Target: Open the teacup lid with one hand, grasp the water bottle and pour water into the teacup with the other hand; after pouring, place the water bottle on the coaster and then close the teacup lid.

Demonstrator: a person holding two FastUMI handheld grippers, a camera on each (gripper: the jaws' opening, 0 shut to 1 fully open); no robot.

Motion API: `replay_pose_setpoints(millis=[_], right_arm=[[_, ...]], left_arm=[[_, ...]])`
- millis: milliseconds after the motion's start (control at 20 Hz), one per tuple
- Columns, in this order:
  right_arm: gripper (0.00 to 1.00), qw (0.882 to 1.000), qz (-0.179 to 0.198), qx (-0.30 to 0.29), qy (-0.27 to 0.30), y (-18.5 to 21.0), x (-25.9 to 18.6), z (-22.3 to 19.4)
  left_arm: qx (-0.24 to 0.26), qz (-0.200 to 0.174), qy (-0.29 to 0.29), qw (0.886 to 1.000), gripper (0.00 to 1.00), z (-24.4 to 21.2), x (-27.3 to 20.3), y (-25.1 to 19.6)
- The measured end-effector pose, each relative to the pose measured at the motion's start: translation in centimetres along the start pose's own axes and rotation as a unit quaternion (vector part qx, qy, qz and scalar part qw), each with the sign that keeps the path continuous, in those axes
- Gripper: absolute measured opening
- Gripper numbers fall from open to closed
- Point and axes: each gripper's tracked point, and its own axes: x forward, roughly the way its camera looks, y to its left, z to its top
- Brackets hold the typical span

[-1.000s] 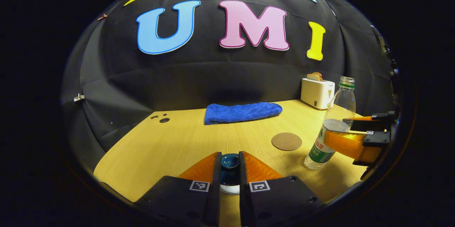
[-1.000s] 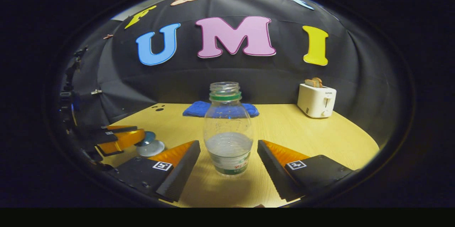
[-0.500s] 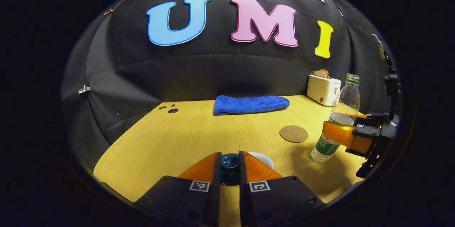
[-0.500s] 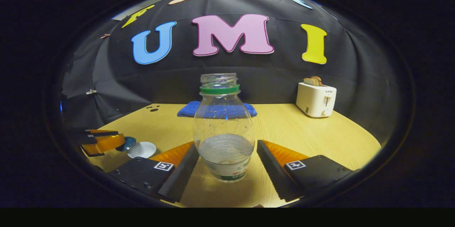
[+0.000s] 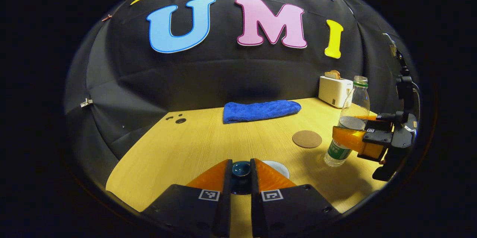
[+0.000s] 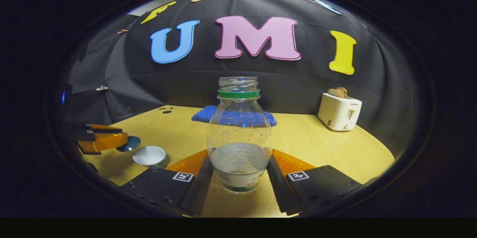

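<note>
In the left gripper view my left gripper point(image 5: 240, 172) is shut on the knob of the dark teal teacup lid point(image 5: 240, 168), held off the cup. The white teacup point(image 5: 278, 167) stands uncovered just right of it. In the right gripper view the clear, uncapped water bottle point(image 6: 238, 133) stands upright, partly filled, with my right gripper point(image 6: 238, 172) shut on its lower body. The left gripper view has that right gripper point(image 5: 350, 130) around the bottle point(image 5: 357, 96) at the right. A round brown coaster point(image 5: 306, 139) lies between cup and bottle. The right gripper view places the cup point(image 6: 149, 155), lid point(image 6: 131, 144) and left gripper point(image 6: 125, 136) at the left.
A folded blue towel point(image 5: 261, 110) lies at the back of the wooden table point(image 5: 193, 144). A white toaster point(image 5: 334, 90) with bread in it stands at the back right, behind the bottle. Small dark holes point(image 5: 180, 120) mark the table's back left.
My right gripper's fingers have closed in from either side onto the bottle. My left gripper has carried the lid up and to the left, leaving the cup uncovered.
</note>
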Motion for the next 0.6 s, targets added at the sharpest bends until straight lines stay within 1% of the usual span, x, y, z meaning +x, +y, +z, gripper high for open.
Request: replay_pose_setpoints(millis=[100, 250, 300, 350, 400, 450, 500, 550, 600], right_arm=[[0.75, 0.999, 0.011, -0.038, -0.001, 0.1, 0.1, 0.7], [0.75, 0.996, 0.026, -0.086, -0.019, 0.4, 0.3, 3.0], [0.75, 0.994, 0.026, -0.103, -0.022, 0.4, 0.4, 3.6], [0.75, 0.992, 0.028, -0.124, -0.023, 0.5, 0.4, 4.1], [0.75, 0.988, 0.032, -0.146, -0.022, 0.7, 0.4, 4.4], [0.79, 0.984, 0.038, -0.171, -0.016, 0.9, 0.5, 4.3], [0.70, 0.980, 0.042, -0.197, -0.010, 0.9, 0.7, 4.2], [0.75, 0.974, 0.040, -0.224, -0.006, 0.7, 0.9, 4.1], [0.75, 0.968, 0.043, -0.249, -0.005, 0.7, 1.0, 4.1]], left_arm=[[0.001, -0.002, -0.007, 1.000, 0.26, 0.8, -0.6, -0.1], [-0.005, -0.005, -0.017, 1.000, 0.26, 1.7, -1.4, -0.2], [-0.009, -0.006, -0.019, 1.000, 0.22, 2.0, -1.7, -0.1], [-0.014, -0.004, -0.023, 1.000, 0.22, 2.1, -2.0, 0.2], [-0.021, 0.000, -0.027, 0.999, 0.26, 2.3, -2.3, 0.6], [-0.030, 0.005, -0.029, 0.999, 0.26, 2.3, -2.6, 1.0], [-0.040, 0.012, -0.029, 0.999, 0.26, 2.2, -3.0, 1.4], [-0.051, 0.020, -0.029, 0.998, 0.26, 2.0, -3.3, 1.9], [-0.060, 0.025, -0.029, 0.997, 0.26, 2.0, -3.7, 2.5]])
